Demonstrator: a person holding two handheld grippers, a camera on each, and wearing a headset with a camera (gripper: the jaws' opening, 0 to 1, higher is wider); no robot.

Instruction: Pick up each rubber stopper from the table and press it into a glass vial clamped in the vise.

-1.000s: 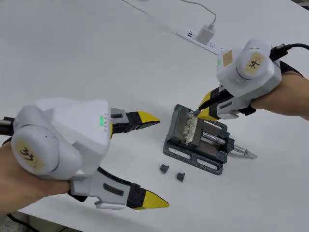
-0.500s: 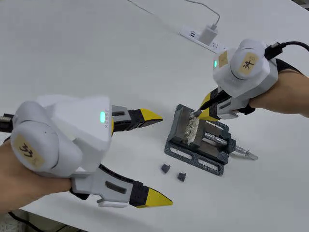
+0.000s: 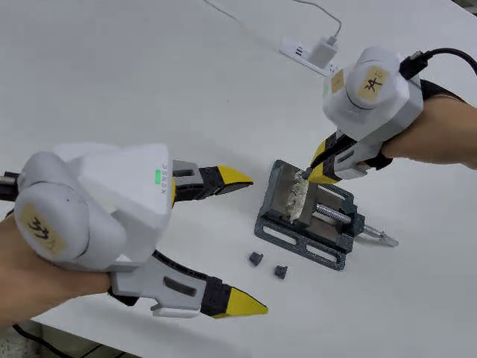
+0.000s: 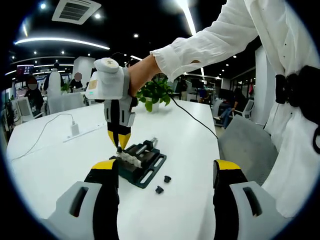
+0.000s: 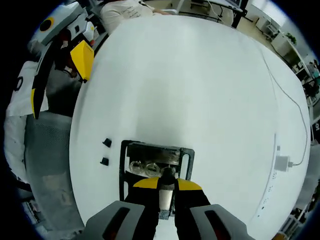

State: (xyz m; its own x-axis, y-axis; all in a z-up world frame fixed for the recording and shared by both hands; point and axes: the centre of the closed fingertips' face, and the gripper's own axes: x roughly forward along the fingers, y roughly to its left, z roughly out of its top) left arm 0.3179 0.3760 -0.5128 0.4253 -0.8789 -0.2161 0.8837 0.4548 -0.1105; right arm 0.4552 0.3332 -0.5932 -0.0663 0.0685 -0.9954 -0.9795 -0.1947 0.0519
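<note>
The right claw hides most of its stopper and some vials.

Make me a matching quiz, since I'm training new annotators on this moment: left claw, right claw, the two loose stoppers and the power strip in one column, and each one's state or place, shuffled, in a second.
Things
1. left claw
2. right claw
3. loose stoppers
4. power strip

States or places
A. on the table beside the vise base
B. shut on a stopper above the vials in the vise
C. at the far side of the table, a charger plugged in
D. open, holding nothing, apart from the vise

Pairs: 1-D, 2-B, 3-A, 4-C
</note>
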